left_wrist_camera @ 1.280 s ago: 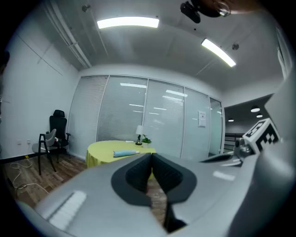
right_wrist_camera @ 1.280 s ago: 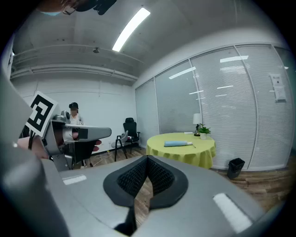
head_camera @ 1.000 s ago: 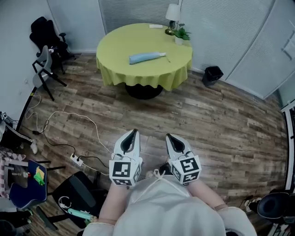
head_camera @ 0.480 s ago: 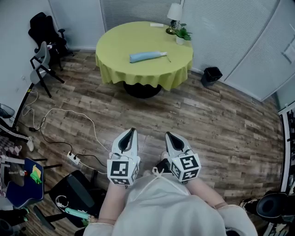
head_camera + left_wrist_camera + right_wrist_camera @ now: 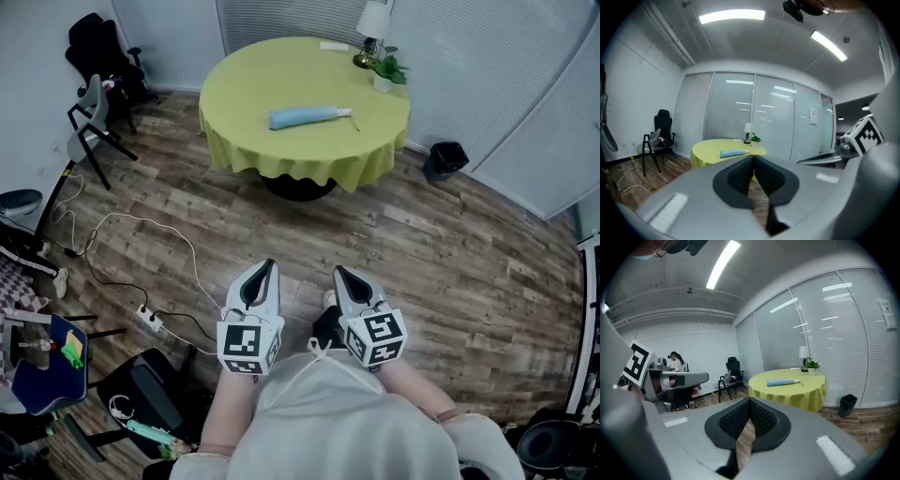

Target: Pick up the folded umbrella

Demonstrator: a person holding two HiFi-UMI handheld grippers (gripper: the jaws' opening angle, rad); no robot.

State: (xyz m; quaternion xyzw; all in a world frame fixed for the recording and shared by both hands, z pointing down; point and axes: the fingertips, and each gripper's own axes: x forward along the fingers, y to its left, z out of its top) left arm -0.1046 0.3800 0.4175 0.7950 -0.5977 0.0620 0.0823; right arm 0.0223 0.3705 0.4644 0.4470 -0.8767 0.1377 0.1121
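Holding both tools low before us, we see the left tongs (image 5: 266, 269) closed with nothing between them. The right tongs (image 5: 340, 273), just beside them, are likewise closed and empty. Well ahead of both tips, across the wooden floor (image 5: 422, 246), the folded umbrella (image 5: 309, 116) lies flat near the middle of the round yellow-green counter (image 5: 232, 94). Beyond it stand a lamp (image 5: 374, 22) and a small plant (image 5: 385, 69).
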